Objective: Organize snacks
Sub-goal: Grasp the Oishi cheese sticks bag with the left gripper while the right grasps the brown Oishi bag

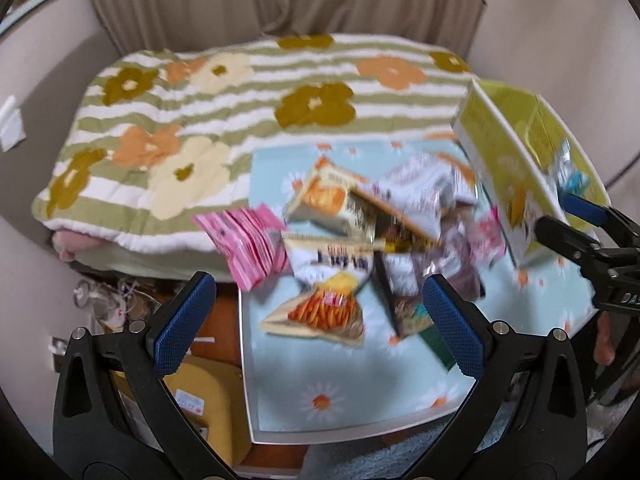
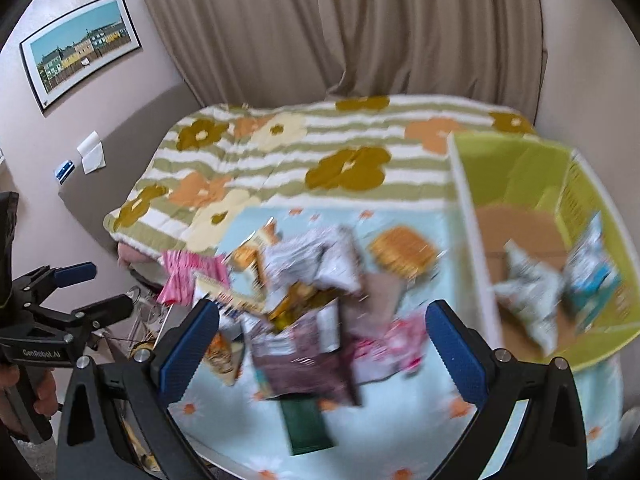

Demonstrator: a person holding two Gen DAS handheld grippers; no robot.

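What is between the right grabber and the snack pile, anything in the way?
Nothing visible blocks it. The right gripper is open and empty, with the snack pile right in front of its fingers. The green box sits to the right, its near white wall between pile and inside.

Motion blur smears my snack pile (image 2: 304, 312), so labels are unreadable. The green box (image 2: 592, 208) is cut off at the frame's right edge.

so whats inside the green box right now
In the green box, two snack packets lie on its brown cardboard floor: a white crinkled one and a white-and-blue one. Its near white wall hides the floor just behind it.
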